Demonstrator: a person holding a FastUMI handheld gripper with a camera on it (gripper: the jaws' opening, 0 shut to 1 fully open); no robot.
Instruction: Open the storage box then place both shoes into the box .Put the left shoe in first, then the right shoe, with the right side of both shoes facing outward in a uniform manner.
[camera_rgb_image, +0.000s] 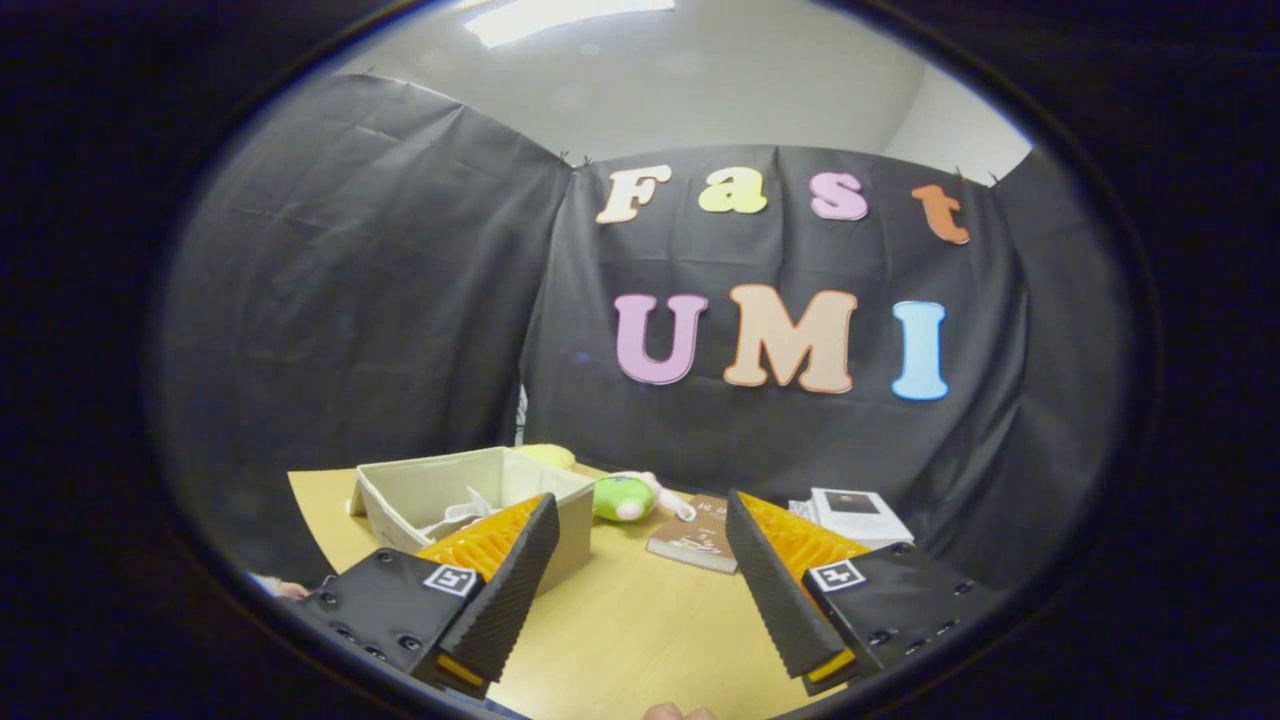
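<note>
Tabletop (640, 620) of pale wood fills the booth floor, backed by black cloth walls (380, 280) under a white ceiling (700, 90). Gripper (640, 535) hovers with its 2 fingers spread wide, gripping nothing. Storage box (470, 500), open-topped, sits beyond the left finger. Green plush toy (622, 497), book (697, 535) and white carton (860, 515) lie further back.

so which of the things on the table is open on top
The beige storage box behind the left finger; its top is open. The book and white box beyond the open gripper lie closed.
</note>
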